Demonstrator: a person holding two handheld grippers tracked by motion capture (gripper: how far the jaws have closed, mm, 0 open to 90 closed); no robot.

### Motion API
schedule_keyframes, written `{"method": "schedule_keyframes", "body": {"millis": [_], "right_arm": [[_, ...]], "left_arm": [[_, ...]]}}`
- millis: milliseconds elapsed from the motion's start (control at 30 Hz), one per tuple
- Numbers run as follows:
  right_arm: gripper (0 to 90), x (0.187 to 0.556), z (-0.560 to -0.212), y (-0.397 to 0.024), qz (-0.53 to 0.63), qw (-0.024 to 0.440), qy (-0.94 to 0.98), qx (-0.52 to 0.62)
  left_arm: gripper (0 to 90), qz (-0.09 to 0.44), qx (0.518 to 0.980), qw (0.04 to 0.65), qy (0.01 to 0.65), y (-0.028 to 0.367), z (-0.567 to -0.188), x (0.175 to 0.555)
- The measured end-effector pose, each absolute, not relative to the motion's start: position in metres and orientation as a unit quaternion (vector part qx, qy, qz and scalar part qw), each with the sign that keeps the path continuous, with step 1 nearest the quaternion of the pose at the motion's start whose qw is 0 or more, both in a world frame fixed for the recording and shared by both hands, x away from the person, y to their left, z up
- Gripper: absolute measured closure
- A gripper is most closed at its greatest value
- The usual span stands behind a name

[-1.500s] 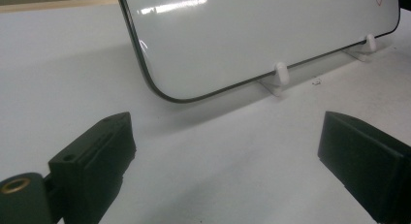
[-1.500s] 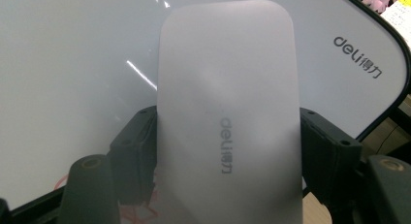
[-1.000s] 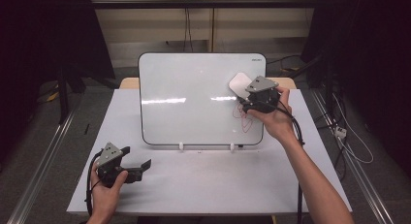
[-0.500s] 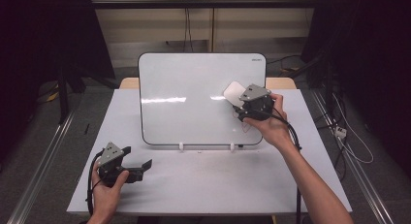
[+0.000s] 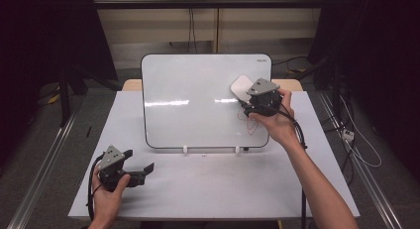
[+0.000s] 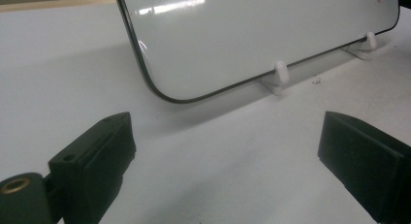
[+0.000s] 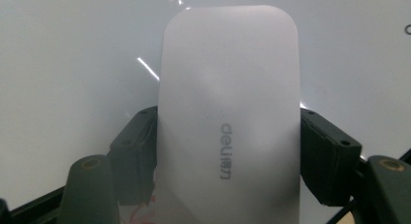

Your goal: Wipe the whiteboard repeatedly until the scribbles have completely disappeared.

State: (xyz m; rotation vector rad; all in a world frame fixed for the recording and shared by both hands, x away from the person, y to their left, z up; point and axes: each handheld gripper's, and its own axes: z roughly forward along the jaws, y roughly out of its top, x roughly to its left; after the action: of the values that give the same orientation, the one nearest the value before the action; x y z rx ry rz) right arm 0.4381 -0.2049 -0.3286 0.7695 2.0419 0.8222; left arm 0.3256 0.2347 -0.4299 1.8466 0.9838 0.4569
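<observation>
A whiteboard (image 5: 193, 102) stands upright on two small white feet at the back of the white table (image 5: 213, 184). My right gripper (image 5: 246, 97) is shut on a white eraser (image 5: 241, 87), (image 7: 228, 122) and holds it flat against the board's right part. Faint red marker lines (image 5: 250, 124) show on the board just below the eraser. My left gripper (image 5: 141, 168) rests low over the table's front left, jaws wide open and nothing between them. The left gripper view looks along the table at the whiteboard's lower corner (image 6: 160, 90) and a foot (image 6: 281, 73).
Metal rails (image 5: 44, 154) run along the floor on both sides of the table. Loose cables (image 5: 356, 140) lie on the floor at the right. A wide stretch of bare tabletop lies in front of the board.
The right gripper has slid the eraser leftward and a little down across the board. The left gripper has stayed put.
</observation>
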Motion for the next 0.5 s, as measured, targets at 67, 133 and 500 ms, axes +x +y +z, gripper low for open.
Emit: {"method": "schedule_keyframes", "body": {"millis": [67,133,500], "right_arm": [[30.4,0.440,-0.325,-0.208,0.329,0.398,0.799,0.309],[30.4,0.443,-0.322,-0.210,0.332,0.398,0.795,0.315],[29.7,0.456,-0.305,-0.211,0.326,0.409,0.790,0.321]], "left_arm": [[6.1,0.189,0.757,0.479,0.403,0.235,-0.430,0.325],[6.1,0.189,0.757,0.479,0.403,0.235,-0.430,0.325],[6.1,0.186,0.757,0.479,0.404,0.235,-0.430,0.326]]}}
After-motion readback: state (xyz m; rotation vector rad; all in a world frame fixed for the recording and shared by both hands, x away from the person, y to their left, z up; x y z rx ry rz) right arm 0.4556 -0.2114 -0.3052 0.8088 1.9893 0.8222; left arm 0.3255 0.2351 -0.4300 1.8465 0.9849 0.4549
